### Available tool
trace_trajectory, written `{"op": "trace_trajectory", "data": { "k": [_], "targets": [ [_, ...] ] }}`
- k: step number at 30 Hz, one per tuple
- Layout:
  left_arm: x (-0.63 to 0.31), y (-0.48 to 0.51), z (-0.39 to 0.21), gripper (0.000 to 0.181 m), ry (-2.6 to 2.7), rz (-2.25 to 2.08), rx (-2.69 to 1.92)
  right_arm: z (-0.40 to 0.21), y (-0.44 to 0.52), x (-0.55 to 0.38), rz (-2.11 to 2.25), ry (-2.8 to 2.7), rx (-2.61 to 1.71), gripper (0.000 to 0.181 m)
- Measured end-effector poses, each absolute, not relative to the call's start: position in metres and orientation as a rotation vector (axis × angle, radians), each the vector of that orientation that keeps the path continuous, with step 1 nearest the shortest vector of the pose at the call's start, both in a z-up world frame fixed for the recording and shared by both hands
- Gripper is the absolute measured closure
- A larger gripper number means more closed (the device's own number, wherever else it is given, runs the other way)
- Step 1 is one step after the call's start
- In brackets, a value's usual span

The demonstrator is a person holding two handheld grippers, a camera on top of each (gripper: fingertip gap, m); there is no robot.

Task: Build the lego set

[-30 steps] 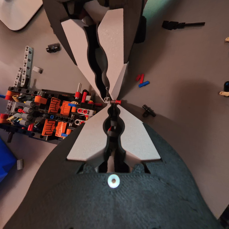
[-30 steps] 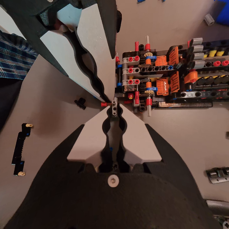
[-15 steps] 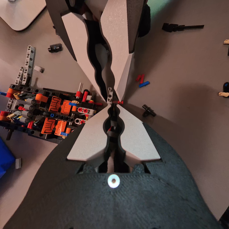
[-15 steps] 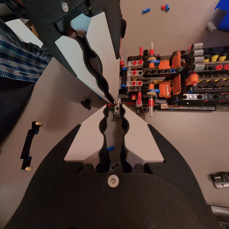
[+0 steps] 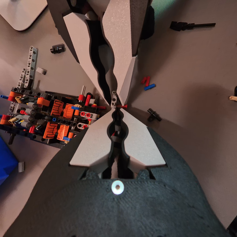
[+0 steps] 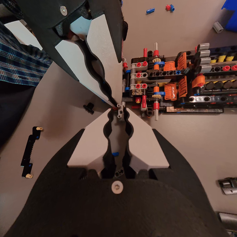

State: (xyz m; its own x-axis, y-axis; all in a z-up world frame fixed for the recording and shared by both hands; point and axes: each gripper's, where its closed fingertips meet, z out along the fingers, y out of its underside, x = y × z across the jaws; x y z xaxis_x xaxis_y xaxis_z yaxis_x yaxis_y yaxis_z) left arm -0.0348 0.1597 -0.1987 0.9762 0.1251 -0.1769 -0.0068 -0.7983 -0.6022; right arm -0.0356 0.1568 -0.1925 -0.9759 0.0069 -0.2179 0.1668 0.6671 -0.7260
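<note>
Small grey three-hole connector (image 6: 120,112) with a red pin (image 5: 122,106) through its end hole sits at frame centre in both views, above the tabletop, just off the near end of the built lego assembly (image 6: 179,82). Right gripper (image 6: 118,112) has its jaws apart around the connector, a slight gap showing on the left side. Left gripper (image 5: 117,109) has its jaws clamped on the red pin, tip to tip with the right one. In the left wrist view the assembly lies at 9 o'clock, a black pin (image 5: 153,115) at 3 o'clock, loose red and blue pins (image 5: 147,83) at 2 o'clock. In the right wrist view a black toothed rack (image 6: 30,152) lies at 8 o'clock.
</note>
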Motion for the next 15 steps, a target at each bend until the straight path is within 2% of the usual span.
{"op": "trace_trajectory", "data": {
  "k": [1, 15],
  "targets": [
    [-0.0347, 0.1599, -0.1986, 0.181, -0.084, 0.273, -2.481, -0.1924, 0.1568, -0.0356, -1.199, 2.685, 0.142, 0.167],
    [-0.0350, 0.1604, -0.1985, 0.181, -0.103, 0.225, -2.477, -0.1926, 0.1572, -0.0357, -1.202, 2.671, 0.125, 0.169]
  ]
}}
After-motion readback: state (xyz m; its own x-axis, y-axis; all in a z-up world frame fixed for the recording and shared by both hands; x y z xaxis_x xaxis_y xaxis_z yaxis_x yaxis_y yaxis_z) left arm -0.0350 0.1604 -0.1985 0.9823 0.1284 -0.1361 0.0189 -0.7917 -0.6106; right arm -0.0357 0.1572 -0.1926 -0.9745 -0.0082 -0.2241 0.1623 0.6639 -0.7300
